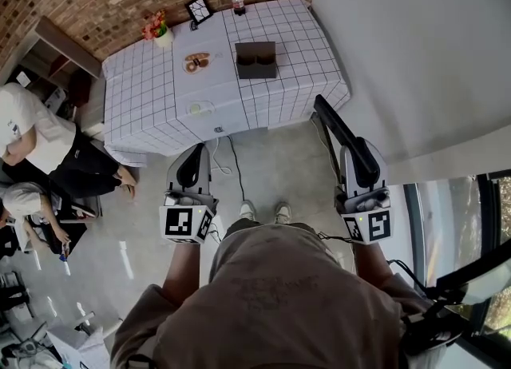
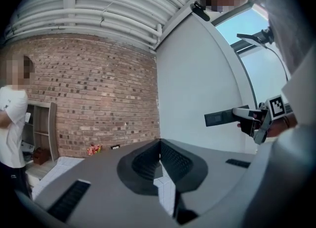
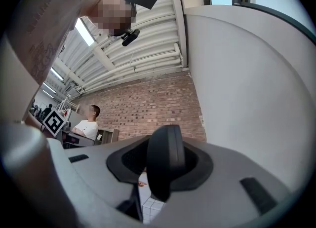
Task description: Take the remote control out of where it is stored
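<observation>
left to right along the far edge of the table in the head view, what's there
flowers → frame → bottle

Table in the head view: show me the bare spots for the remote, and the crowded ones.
Bare: the right end of the table, between the dark box and the edge; also the left end, beside the plate. Crowded: the back edge, with flowers, picture frame and bottle, and the middle around plate and box.
</observation>
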Demonstrator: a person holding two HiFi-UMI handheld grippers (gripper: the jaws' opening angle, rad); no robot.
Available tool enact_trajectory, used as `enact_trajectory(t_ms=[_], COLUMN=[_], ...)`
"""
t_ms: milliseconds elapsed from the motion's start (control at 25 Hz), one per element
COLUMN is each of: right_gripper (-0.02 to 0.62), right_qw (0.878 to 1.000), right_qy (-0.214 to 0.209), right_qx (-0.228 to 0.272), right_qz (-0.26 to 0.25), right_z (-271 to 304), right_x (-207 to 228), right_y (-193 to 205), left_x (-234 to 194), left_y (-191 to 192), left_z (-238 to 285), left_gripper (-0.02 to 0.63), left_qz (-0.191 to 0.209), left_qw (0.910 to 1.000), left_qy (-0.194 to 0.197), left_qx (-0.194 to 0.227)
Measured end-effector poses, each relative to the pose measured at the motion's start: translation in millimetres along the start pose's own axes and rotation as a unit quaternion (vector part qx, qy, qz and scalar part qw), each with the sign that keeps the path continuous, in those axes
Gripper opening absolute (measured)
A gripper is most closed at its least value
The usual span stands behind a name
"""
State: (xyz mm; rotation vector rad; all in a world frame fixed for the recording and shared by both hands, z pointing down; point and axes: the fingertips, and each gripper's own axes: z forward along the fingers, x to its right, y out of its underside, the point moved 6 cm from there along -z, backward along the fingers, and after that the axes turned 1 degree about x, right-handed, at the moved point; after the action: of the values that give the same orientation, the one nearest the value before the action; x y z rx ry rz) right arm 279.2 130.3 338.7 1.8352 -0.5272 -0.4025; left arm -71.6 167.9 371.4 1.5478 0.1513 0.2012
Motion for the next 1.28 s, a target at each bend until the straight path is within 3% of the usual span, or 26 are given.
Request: enact_trajectory(t_ms=[120,760,880,1280], right_gripper=[0.117,0.117,0.117,0.117], right_qw=[1.000,1.000,1.000,1.000], right_qy=[0.004,-0.001,-0.002,-0.021], right_qx=[0.004,0.012,0.008,0.008], right_qz=[-0.006,-0.014,0.003,-0.013], right_z=[9,57,62,73], right_x=[-9,-67,-73,-93], right_y=[-3,-6,-6,-12], left_x=[-15,-72,-78,-89], left_y=[0,-2,0,0], left_z=[3,10,12,8], left_gripper=[0.011,0.012,0.011,0.012], left_qz=[-0.017,-0.023,-0.018,-0.029], left_qw=[0.9998,0.9987,0.9982,0.9978], left_qy=[0.003,0.034,0.045,0.045], left_qx=[0.005,0.030,0.034,0.038])
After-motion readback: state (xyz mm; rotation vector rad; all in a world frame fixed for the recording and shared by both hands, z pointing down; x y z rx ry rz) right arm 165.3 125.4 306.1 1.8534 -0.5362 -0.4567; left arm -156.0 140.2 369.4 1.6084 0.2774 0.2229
